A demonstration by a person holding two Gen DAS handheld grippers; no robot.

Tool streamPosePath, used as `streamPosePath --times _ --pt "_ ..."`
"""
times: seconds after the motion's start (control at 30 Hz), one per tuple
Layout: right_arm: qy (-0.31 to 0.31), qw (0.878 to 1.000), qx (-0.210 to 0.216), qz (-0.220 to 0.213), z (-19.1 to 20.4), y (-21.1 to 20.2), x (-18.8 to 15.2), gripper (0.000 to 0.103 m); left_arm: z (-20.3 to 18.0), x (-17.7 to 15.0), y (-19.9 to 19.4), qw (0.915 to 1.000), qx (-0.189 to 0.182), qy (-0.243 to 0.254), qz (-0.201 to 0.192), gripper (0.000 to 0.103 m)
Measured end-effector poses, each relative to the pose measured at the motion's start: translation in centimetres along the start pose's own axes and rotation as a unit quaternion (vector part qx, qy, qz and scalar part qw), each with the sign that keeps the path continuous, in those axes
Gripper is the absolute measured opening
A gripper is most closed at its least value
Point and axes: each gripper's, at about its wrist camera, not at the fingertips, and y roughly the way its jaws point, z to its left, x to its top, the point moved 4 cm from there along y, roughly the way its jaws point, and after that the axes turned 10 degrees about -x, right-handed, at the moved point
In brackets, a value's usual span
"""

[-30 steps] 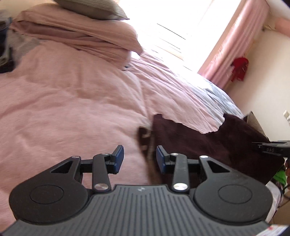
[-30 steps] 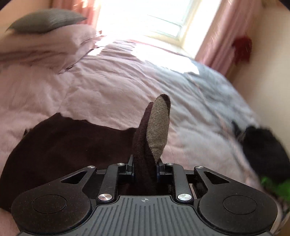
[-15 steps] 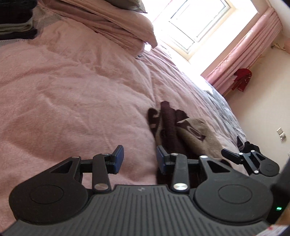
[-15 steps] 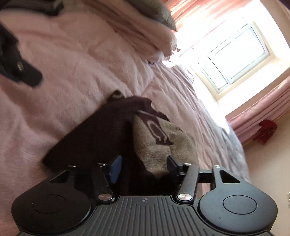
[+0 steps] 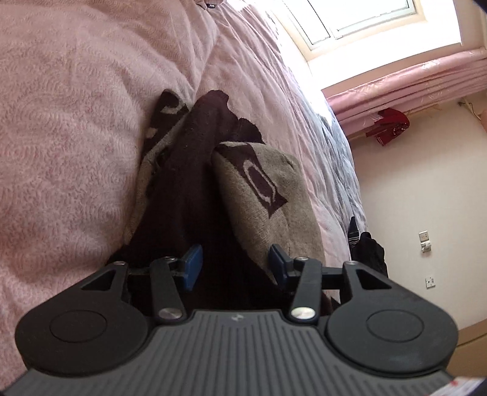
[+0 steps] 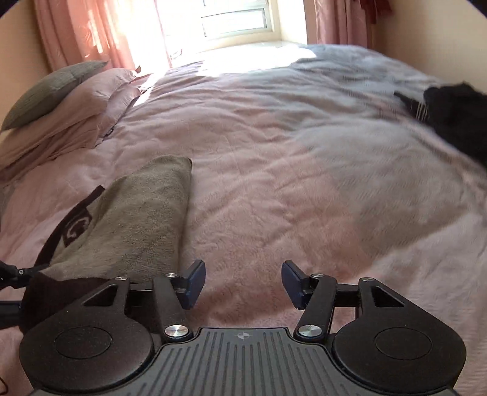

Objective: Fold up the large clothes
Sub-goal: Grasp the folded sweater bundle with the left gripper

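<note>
A dark brown and grey-tan patterned knit garment (image 5: 194, 158) lies bunched on the pink bed cover. My left gripper (image 5: 232, 265) is open, its blue pads on either side of the dark fabric, which fills the gap between them. In the right wrist view the same garment (image 6: 137, 219) lies at the left, grey side up. Over bare cover just right of it, my right gripper (image 6: 242, 281) stands open and holds nothing. Part of the left gripper shows at that view's left edge.
Pink pillows (image 6: 70, 121) and a grey cushion (image 6: 51, 88) lie at the bed's far left. A black garment (image 6: 456, 118) rests at the bed's right edge. The window (image 5: 350, 18), pink curtains (image 5: 411, 82) and a wall with sockets lie beyond.
My right gripper opened and let go of the garment, then swung right over bare bed cover. My left gripper opened wider and moved forward until the fabric sits between its pads.
</note>
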Motion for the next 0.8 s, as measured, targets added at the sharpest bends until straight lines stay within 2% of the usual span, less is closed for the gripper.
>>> streamPosePath --times 0.07,0.1,0.17,0.23,0.33,0.37,0.43,0.53,0.6,0.67,0.73,0.77,0.8 --pt "0.016 0.999 0.029 0.016 0.1 1.3 -0.1 0.053 0.0 0.2 0.6 0.9998 -0.012 -0.012 -0.003 0.042" --pt "0.013 0.999 0.036 0.019 0.6 1.6 -0.3 0.053 -0.3 0.3 0.9 0.9997 -0.02 -0.014 0.0 0.039" --pt "-0.018 1.0 0.008 0.004 1.9 1.8 -0.6 0.052 -0.9 0.3 1.8 0.9993 -0.032 -0.018 0.012 0.038" --pt "-0.045 0.999 -0.007 -0.011 2.9 1.4 -0.7 0.049 -1.3 0.4 2.4 0.9997 -0.019 -0.003 0.017 0.038" --pt "-0.067 0.998 -0.013 -0.015 3.7 2.0 -0.6 0.043 -1.2 0.5 2.4 0.9996 -0.014 0.015 0.018 0.021" --pt "-0.072 0.997 -0.013 -0.017 3.9 2.1 -0.6 0.042 -1.5 0.7 1.9 0.9993 -0.017 0.03 0.011 0.016" --pt "-0.081 0.996 -0.008 -0.022 4.3 2.0 -0.5 0.04 -3.1 1.0 0.6 0.996 -0.02 0.087 -0.01 0.015" --pt "-0.116 0.992 -0.008 -0.051 6.1 1.5 0.0 0.039 -6.1 1.4 -2.1 0.9831 -0.027 0.175 -0.044 0.015" --pt "-0.146 0.987 -0.009 -0.069 7.6 1.0 0.0 0.038 -6.3 1.6 -3.3 0.9771 -0.018 0.203 -0.061 0.015" --pt "-0.176 0.981 -0.007 -0.079 9.0 1.1 -0.2 0.038 -4.2 1.7 -3.9 0.9778 0.006 0.199 -0.067 0.015" --pt "-0.201 0.976 -0.003 -0.079 10.2 1.5 -0.7 0.037 -0.8 1.8 -3.6 0.9829 0.037 0.17 -0.062 0.015" --pt "-0.207 0.975 -0.001 -0.079 10.7 1.7 -1.0 0.037 1.1 1.9 -3.5 0.9871 0.044 0.143 -0.057 0.015" --pt "-0.213 0.973 -0.004 -0.083 11.0 1.8 -1.2 0.037 2.0 1.9 -3.8 0.9891 0.036 0.129 -0.062 0.015"
